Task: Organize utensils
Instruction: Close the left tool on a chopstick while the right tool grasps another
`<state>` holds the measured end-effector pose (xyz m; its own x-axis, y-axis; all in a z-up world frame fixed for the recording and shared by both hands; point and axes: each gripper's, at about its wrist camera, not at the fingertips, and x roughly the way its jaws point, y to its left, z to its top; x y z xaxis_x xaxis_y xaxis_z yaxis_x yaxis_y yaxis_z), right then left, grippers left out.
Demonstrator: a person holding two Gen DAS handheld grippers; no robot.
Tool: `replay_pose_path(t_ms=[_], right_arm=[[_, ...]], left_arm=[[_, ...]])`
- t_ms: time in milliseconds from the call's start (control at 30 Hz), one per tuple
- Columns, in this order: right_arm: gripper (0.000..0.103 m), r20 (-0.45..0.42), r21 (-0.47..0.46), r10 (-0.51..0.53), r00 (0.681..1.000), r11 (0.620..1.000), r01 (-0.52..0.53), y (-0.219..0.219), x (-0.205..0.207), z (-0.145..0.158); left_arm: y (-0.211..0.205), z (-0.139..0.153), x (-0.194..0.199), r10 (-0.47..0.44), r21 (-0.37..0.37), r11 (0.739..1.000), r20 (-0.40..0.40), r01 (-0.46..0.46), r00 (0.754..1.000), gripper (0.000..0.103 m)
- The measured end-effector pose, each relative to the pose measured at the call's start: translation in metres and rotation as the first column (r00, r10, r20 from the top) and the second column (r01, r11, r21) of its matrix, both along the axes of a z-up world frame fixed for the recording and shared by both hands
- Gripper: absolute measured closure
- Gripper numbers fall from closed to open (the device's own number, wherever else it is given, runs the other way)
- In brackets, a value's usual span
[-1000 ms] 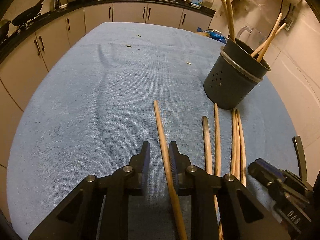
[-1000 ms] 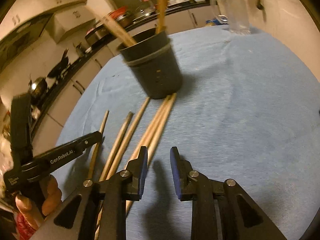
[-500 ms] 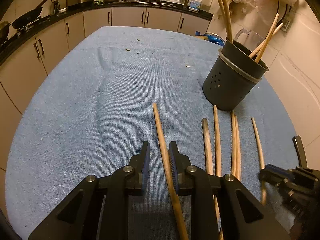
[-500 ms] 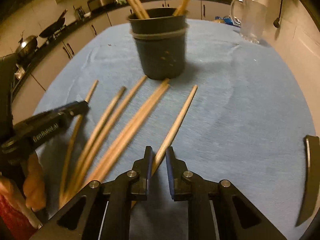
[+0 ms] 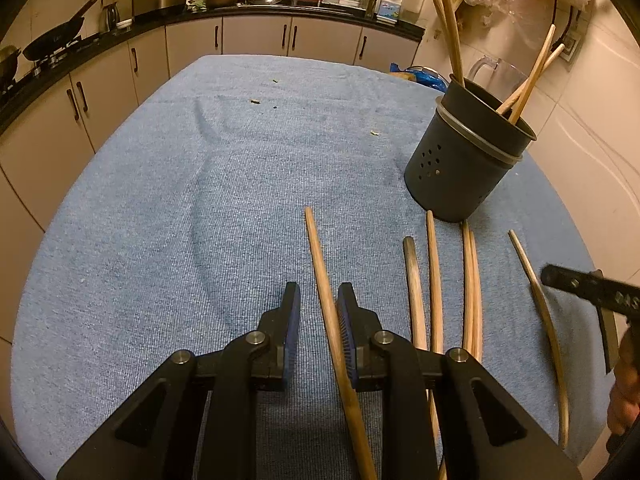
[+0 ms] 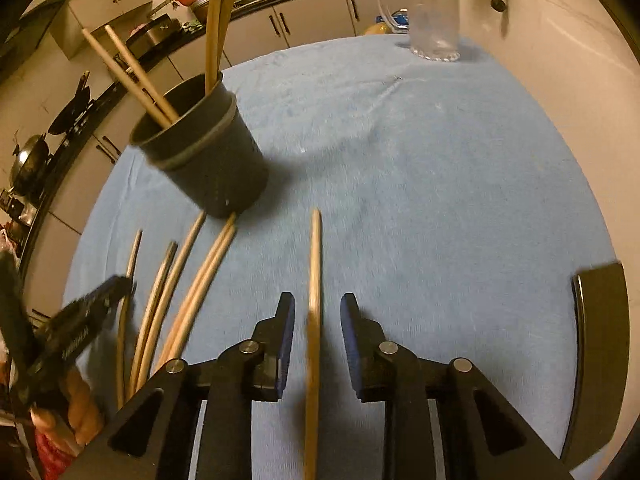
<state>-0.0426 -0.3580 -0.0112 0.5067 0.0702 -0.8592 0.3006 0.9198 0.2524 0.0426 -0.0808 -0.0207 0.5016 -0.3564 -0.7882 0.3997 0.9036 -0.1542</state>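
- My right gripper [image 6: 316, 312] has just carried one chopstick [image 6: 315, 280] away from the loose bunch; its jaws have just been opening, and the stick now lies between them with a gap on each side.
- That stick now lies apart and looks easy to grip again.
- My left gripper [image 5: 318, 308] stands narrowly apart around another chopstick [image 5: 326, 300], which touches only the right jaw.
- The dark holder [image 5: 460, 168] stands ahead on the blue desk [image 5: 180, 208], already holding several sticks.
- Four more chopsticks [image 5: 434, 280] lie between my two jaws, crowding each pick.
- A glass jug [image 6: 434, 12] stands far ahead of my right jaws.

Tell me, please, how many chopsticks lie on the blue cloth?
6 chopsticks: one between the left gripper's jaws, four before the holder, one between the right gripper's jaws, which just opened.
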Motion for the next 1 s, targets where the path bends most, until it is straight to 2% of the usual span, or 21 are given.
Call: replay_pose_path(t_ms=[200, 233, 267, 300, 400, 500, 633, 833, 1000], right_arm=[[0.076, -0.052, -0.066, 0.007, 0.999, 0.998, -0.01, 0.005, 0.021, -0.01], [0.08, -0.058, -0.068, 0.007, 0.998, 0.998, -0.011, 0.006, 0.02, -0.011], [0.092, -0.055, -0.059, 0.011, 0.998, 0.998, -0.014, 0.007, 0.02, -0.011], [0.095, -0.055, -0.039, 0.027, 0.998, 0.999, -0.029, 0.009, 0.02, -0.011], [0.096, -0.03, -0.013, 0.028, 0.999, 1.0, -0.029, 0.013, 0.015, -0.008], [0.096, 0.06, 0.016, 0.051, 0.997, 0.999, -0.052, 0.023, 0.005, 0.01], [0.096, 0.177, 0.012, 0.07, 0.982, 0.997, -0.074, 0.036, -0.01, 0.036], [0.096, 0.358, -0.024, 0.109, 0.927, 0.994, -0.107, 0.05, -0.035, 0.074], [0.096, 0.44, -0.027, 0.119, 0.89, 0.993, -0.119, 0.06, -0.052, 0.088]], left_arm=[[-0.001, 0.001, -0.001, -0.007, -0.004, 1.0, 0.001, 0.007, 1.0, 0.087], [-0.001, 0.001, -0.001, -0.008, -0.006, 1.0, 0.001, 0.008, 1.0, 0.09], [-0.001, 0.001, 0.0, -0.014, -0.013, 1.0, -0.006, 0.014, 1.0, 0.095], [0.0, 0.001, 0.001, -0.02, -0.022, 1.0, -0.014, 0.02, 1.0, 0.095], [0.003, 0.002, 0.002, -0.02, -0.054, 0.998, -0.023, 0.019, 1.0, 0.095], [0.009, 0.009, 0.001, -0.026, -0.106, 0.994, -0.015, 0.025, 1.0, 0.096], [0.014, 0.032, -0.012, -0.031, -0.15, 0.988, 0.052, 0.039, 0.998, 0.096], [0.022, 0.066, -0.032, -0.031, -0.179, 0.982, 0.114, 0.052, 0.993, 0.097], [0.025, 0.095, -0.047, -0.034, -0.196, 0.978, 0.173, 0.068, 0.984, 0.097]])
